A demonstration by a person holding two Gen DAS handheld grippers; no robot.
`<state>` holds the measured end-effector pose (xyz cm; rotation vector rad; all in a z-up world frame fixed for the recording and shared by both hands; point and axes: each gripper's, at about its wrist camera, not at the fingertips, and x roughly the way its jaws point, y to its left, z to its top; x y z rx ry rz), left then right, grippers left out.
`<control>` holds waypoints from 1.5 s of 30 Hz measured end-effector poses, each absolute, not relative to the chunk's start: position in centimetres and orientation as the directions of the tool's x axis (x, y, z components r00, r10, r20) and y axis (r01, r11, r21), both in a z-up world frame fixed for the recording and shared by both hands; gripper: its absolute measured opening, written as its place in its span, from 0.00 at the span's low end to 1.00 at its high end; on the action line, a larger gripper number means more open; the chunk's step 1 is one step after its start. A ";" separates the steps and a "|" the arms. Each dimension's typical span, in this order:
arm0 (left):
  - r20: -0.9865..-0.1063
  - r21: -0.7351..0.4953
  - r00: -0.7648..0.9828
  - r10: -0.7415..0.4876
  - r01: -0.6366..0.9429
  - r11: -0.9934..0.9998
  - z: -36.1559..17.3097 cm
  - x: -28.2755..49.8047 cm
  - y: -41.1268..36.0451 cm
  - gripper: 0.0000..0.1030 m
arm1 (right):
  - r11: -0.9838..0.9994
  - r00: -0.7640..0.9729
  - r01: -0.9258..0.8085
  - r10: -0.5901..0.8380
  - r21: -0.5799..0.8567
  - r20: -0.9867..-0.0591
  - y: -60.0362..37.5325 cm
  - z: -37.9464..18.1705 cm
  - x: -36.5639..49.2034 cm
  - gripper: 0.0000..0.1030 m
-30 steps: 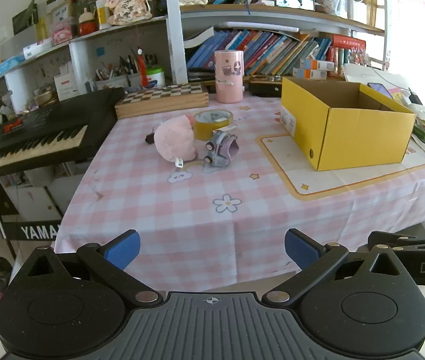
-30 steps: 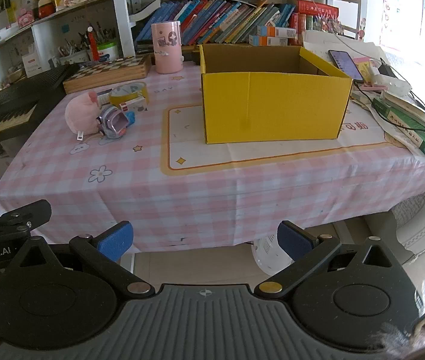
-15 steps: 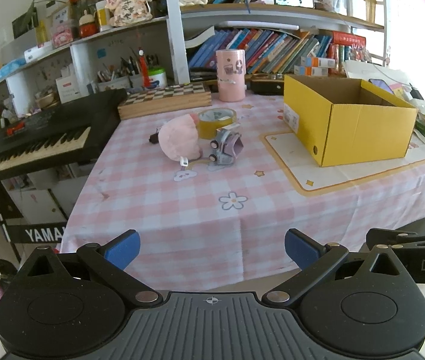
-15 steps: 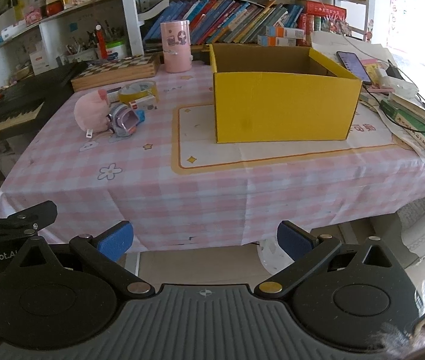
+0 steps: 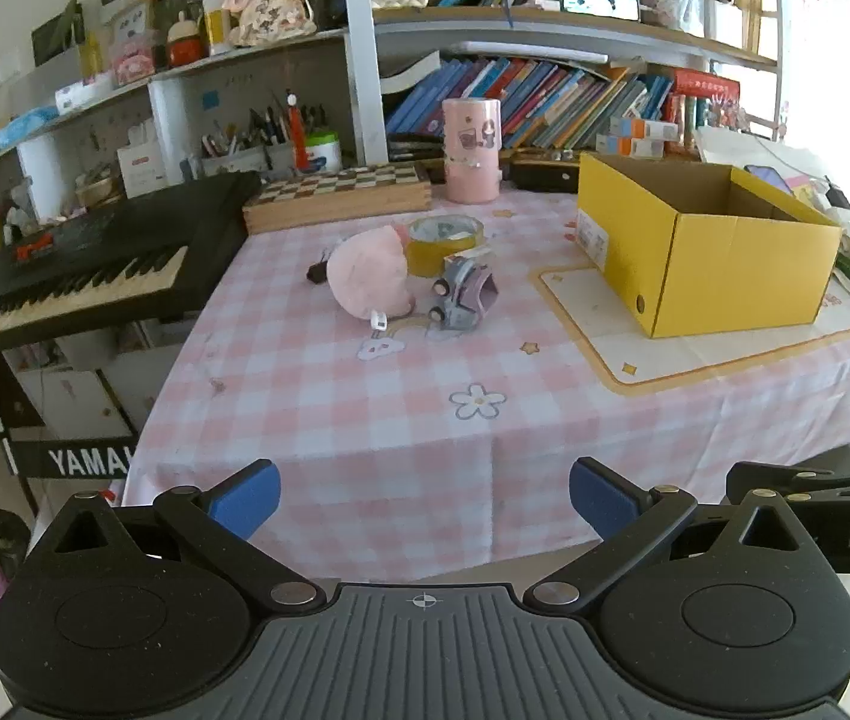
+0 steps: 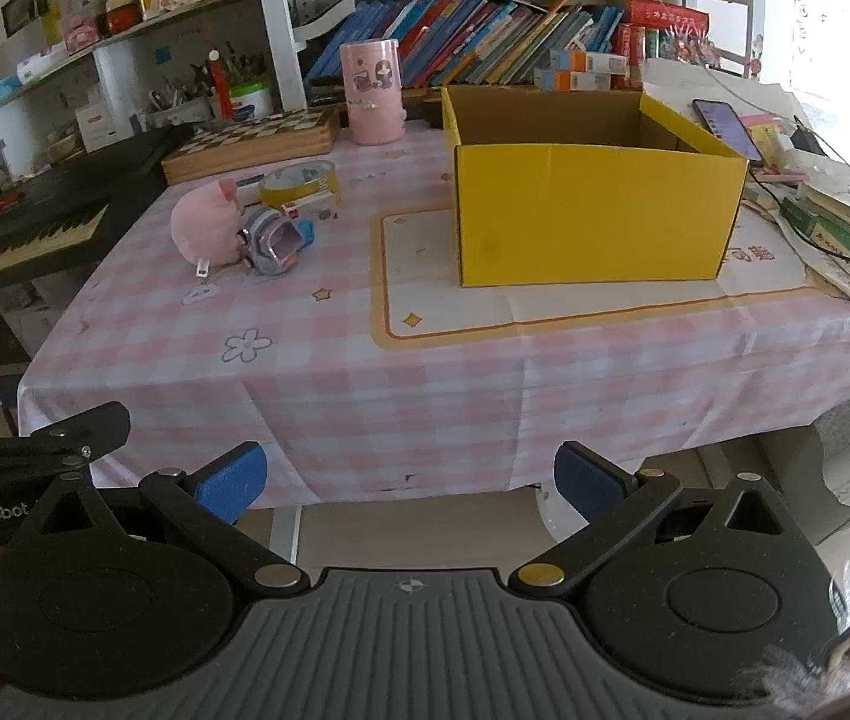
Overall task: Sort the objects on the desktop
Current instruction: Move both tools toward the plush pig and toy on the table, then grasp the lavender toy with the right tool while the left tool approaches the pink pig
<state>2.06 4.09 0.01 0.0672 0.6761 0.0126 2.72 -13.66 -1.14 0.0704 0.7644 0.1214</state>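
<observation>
A pink plush toy, a grey-purple toy car and a yellow tape roll lie together on the pink checked table. An open, yellow cardboard box stands on a mat to their right. My left gripper is open and empty, off the table's front edge. My right gripper is open and empty, also in front of the table.
A pink cylinder and a wooden chessboard box stand at the back. A black keyboard is left of the table. Books and a phone lie at the right. Shelves stand behind.
Both grippers have drawn back a little from the table, then tilted slightly; the objects look a bit farther off. Nothing on the table has moved.
</observation>
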 end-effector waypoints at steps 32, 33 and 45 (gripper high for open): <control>-0.648 0.071 0.744 0.162 -0.152 0.986 -0.5 1.5 8.5 1.00 | 0.954 0.672 -0.273 0.283 0.125 -0.684 -8.5 -1.3 4.4 0.98; -0.649 0.070 0.743 0.164 -0.156 0.985 -0.5 1.6 8.6 1.00 | 0.952 0.668 -0.279 0.286 0.124 -0.687 -8.3 -1.4 4.6 0.98; -0.643 0.047 0.743 0.185 -0.202 0.978 -0.7 5.1 10.0 1.00 | 0.936 0.649 -0.331 0.318 0.120 -0.691 -6.8 -1.8 8.7 0.87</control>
